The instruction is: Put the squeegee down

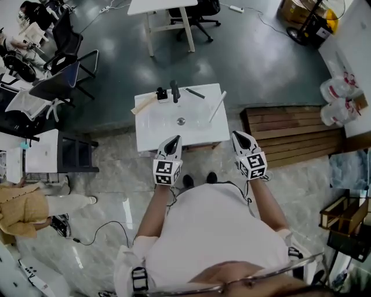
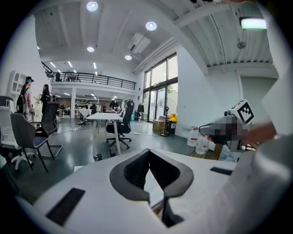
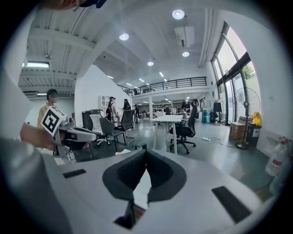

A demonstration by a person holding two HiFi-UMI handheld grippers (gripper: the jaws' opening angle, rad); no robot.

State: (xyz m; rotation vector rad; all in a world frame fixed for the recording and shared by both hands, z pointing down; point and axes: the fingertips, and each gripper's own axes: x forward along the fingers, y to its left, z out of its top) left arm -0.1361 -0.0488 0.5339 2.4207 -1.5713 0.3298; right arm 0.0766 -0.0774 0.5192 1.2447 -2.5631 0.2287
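Note:
A white sink unit (image 1: 152, 132) stands in front of me. On it lie a long pale stick-like tool (image 1: 217, 106) on the right, a thin dark bar (image 1: 195, 93) at the back and a wood-coloured tool (image 1: 144, 103) at the back left. I cannot tell which one is the squeegee. My left gripper (image 1: 175, 139) (image 2: 149, 151) hovers over the sink's near edge, shut and empty. My right gripper (image 1: 237, 136) (image 3: 145, 151) is held off the sink's near right corner, also shut with nothing in it. Neither gripper touches a tool.
A black faucet (image 1: 174, 90) rises at the sink's back, with a drain (image 1: 181, 120) in the basin. Wooden pallets (image 1: 290, 130) lie to the right and water jugs (image 1: 336, 101) beyond them. Office chairs (image 1: 64, 64) and a person (image 1: 26, 209) are on the left, and a white table (image 1: 165, 11) stands behind.

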